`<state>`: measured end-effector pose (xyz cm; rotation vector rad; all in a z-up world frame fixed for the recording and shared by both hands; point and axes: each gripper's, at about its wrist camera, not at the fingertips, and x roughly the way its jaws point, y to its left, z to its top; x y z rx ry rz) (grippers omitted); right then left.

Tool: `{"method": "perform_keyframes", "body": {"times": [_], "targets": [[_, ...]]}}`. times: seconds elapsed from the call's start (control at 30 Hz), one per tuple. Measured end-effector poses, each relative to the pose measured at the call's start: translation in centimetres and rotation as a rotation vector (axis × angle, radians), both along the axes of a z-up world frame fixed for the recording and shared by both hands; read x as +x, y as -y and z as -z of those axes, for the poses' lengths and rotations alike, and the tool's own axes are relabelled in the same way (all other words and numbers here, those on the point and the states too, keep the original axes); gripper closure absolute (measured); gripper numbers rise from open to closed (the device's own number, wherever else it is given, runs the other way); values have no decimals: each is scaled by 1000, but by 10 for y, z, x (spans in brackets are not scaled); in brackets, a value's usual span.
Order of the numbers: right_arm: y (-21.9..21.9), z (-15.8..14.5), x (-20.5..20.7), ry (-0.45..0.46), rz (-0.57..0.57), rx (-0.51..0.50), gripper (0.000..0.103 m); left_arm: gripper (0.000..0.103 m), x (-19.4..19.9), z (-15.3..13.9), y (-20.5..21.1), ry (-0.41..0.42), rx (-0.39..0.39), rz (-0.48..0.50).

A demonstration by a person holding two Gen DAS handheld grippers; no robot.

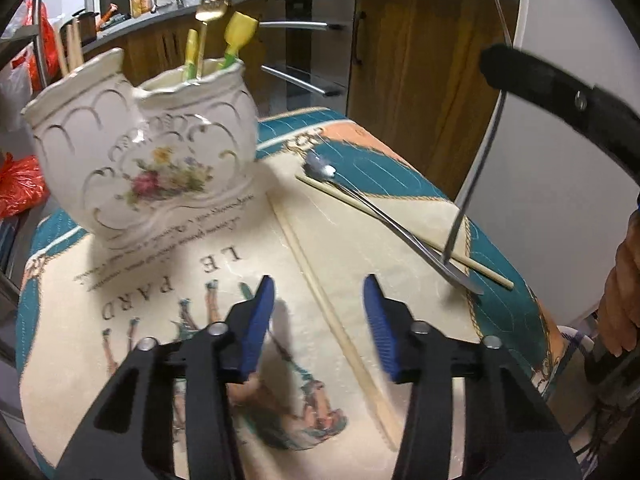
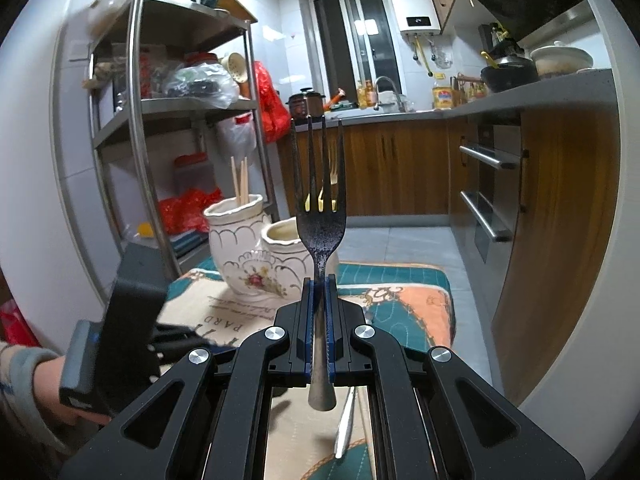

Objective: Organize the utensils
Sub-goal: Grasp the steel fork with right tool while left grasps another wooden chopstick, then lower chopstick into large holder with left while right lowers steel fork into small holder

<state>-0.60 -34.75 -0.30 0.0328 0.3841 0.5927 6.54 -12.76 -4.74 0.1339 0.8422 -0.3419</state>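
Note:
My right gripper (image 2: 319, 280) is shut on a steel fork (image 2: 320, 216), held upright with tines up above the cloth; the fork's handle (image 1: 476, 176) hangs at the right of the left wrist view. My left gripper (image 1: 318, 300) is open and empty, low over the printed cloth (image 1: 160, 272), with a wooden chopstick (image 1: 320, 300) lying between its fingers. A steel spoon (image 1: 376, 212) lies across a second chopstick (image 1: 404, 232) to the right. A double white floral ceramic holder (image 1: 136, 160) holds chopsticks, a gold fork and yellow-green utensils; it also shows in the right wrist view (image 2: 256, 256).
The cloth covers a small table with its edge at the right (image 1: 520, 280). Wooden kitchen cabinets (image 2: 400, 168) and an oven with steel handles (image 2: 484, 184) stand behind. A metal shelf rack (image 2: 160, 120) stands at the left. Red bags (image 1: 20, 184) lie by the table.

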Motion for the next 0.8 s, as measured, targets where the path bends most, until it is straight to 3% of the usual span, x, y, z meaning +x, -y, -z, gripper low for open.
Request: {"method": "perform_keyframes", "body": {"times": [0.13,0.2,0.5,0.67,0.8], "targets": [[1,-1,-1,3,0,0,97,76,6,5,5,-4,40,-12],[1,-1,-1,4,1,-1,97,93,8,4,6,-10,56,-3],[0,-3,-5,19,16,3,97,97,-3,-5,-21,-2,9,46],[-2,-5,-6,18,34,6,97,97,-18,-23,-45,96,-75,84],[-7,-9,-4,19,40,4,97,97,-32,-42,-71,247,-145,83]]}}
